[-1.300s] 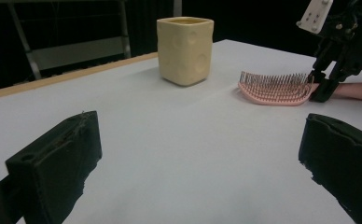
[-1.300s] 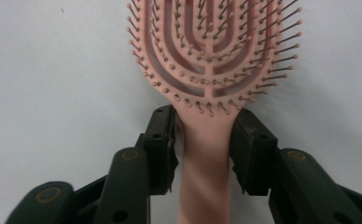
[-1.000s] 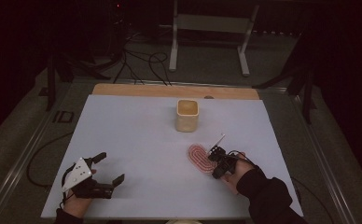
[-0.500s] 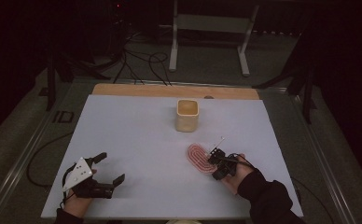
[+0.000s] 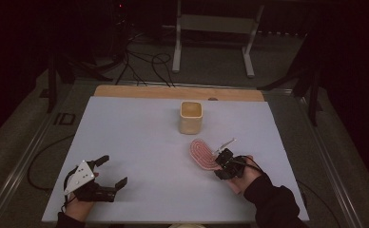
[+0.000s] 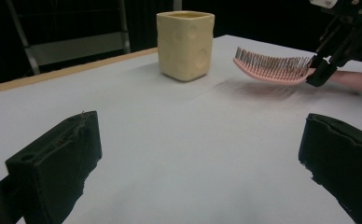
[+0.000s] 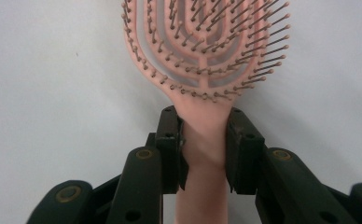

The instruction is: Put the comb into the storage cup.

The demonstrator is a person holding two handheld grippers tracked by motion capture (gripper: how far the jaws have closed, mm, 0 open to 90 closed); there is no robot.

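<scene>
Right gripper view, right tool (image 7: pixel 203 149) clamping smooth pink oval hairbrush (image 7: pixel 207 51) handle, bristles up; left tool (image 6: pixel 202 163) released

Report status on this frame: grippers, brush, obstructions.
Right gripper shut on pink hairbrush at the handle, head raised off the table. Left gripper open, holding nothing. Yellow cup stands beyond the brush, apart.
</scene>
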